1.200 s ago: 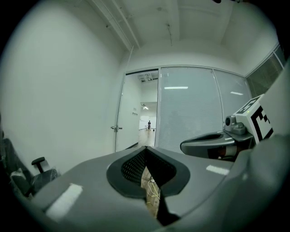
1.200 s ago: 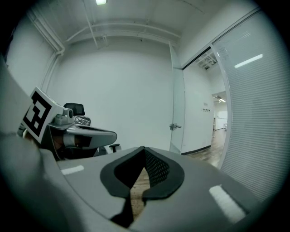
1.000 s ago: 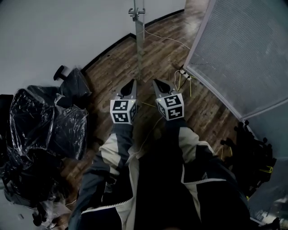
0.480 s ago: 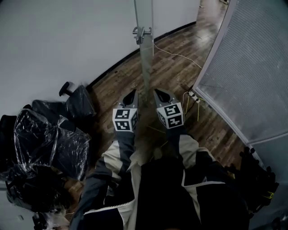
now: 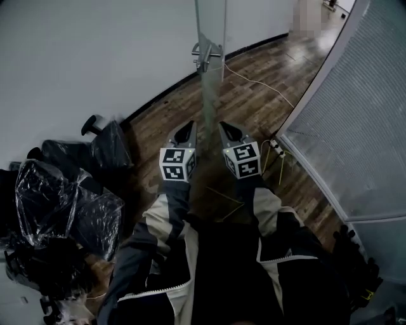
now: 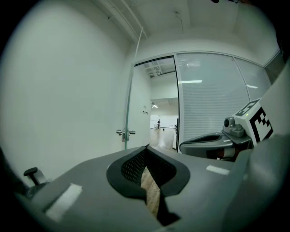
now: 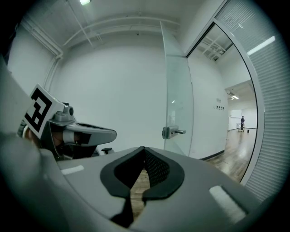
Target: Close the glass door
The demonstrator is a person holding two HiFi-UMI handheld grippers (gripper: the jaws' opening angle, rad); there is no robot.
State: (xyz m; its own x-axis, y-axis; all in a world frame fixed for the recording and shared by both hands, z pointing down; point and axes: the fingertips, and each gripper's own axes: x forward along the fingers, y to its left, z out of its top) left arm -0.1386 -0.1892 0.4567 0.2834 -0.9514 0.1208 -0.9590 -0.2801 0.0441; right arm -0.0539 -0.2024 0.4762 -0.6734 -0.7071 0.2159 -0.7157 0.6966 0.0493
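No lettering, label or number is legible anywhere.

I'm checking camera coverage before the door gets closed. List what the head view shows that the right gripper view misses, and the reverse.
Head view only: the plastic-wrapped chairs, the person's sleeves and the cable.
Right gripper view only: the ceiling and a far-off figure down the corridor.
Both: the glass door, its handle, the left hand-held gripper and right hand-held gripper, both shut and empty.
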